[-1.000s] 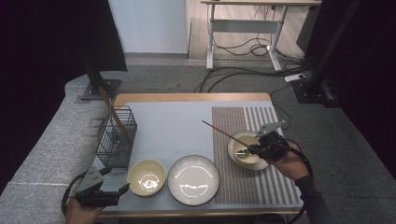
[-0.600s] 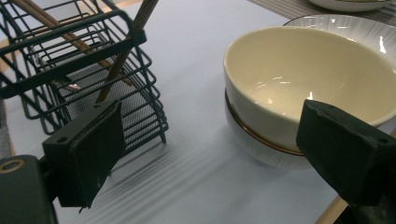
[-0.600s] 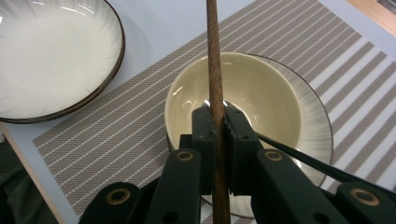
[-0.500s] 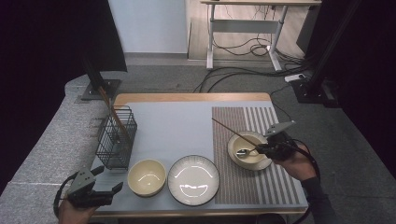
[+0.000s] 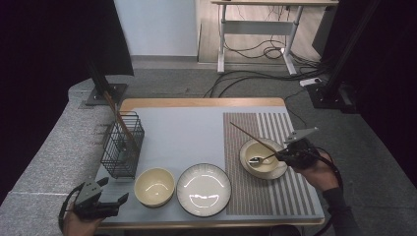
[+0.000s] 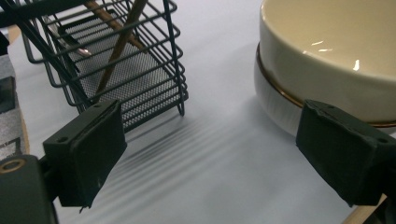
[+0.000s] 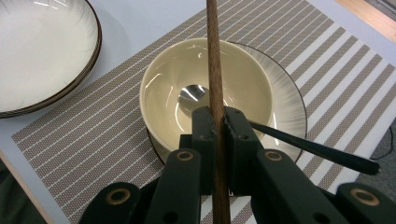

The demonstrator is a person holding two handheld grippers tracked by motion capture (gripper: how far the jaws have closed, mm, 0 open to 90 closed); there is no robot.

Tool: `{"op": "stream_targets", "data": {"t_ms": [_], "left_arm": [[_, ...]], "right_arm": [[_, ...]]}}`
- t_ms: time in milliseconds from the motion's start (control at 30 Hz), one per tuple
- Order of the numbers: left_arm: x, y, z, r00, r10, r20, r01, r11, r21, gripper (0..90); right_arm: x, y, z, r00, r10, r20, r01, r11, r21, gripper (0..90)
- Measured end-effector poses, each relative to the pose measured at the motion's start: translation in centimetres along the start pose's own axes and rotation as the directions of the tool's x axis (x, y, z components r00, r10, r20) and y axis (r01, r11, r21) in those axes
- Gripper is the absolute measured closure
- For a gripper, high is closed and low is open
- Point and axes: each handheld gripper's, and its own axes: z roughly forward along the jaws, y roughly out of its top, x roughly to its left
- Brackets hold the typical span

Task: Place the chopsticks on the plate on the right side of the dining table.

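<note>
My right gripper is shut on a long brown chopstick. The stick slants up and to the left over a cream bowl. That bowl stands on a small plate on the striped placemat. Inside it lies a spoon, its dark handle resting over the rim. My left gripper is open and empty at the table's front left corner, low over the grey mat, between a wire basket and a second cream bowl.
The black wire basket at the left holds brown chopsticks. The second cream bowl and a wide white plate stand along the front edge. The wooden table edge runs along the back.
My right gripper has carried the chopstick to the right, so its far tip is now nearer the bowl. My left gripper has drawn back slightly toward the front left corner.
</note>
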Motion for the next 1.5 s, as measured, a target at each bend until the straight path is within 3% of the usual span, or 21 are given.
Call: {"op": "stream_targets", "data": {"t_ms": [567, 967, 1067, 1200, 1500], "left_arm": [[-0.1, -2.3, 3.1, 0.9999, 0.002, -0.011, -0.001, 0.9981, 0.062, 8.2], [-0.1, -3.3, 4.9, 1.0, 0.007, -0.005, -0.006, 0.9906, 0.137, 8.2], [0.0, -3.3, 4.9, 1.0, -0.004, 0.0, 0.004, 0.9904, 0.138, 8.4], [0.4, -3.6, 5.0, 0.9978, -0.063, 0.021, 0.059, 0.9888, 0.137, 8.4], [0.3, -3.9, 5.0, 0.9972, -0.073, 0.015, 0.07, 0.991, 0.114, 8.5]], "right_arm": [[-1.1, -1.1, -0.9, 0.9987, 0.034, 0.037, -0.034, 0.999, -0.003, 84.2], [-1.7, -1.9, -1.5, 0.9971, 0.055, 0.053, -0.055, 0.998, -0.007, 84.2], [-1.8, -2.1, -1.5, 0.997, 0.057, 0.052, -0.057, 0.998, -0.007, 84.2], [-1.9, -2.2, -1.6, 0.9963, 0.064, 0.058, -0.064, 0.998, -0.006, 84.2], [-2.3, -2.7, -2.2, 0.9941, 0.079, 0.074, -0.078, 0.997, -0.017, 84.2]]}}
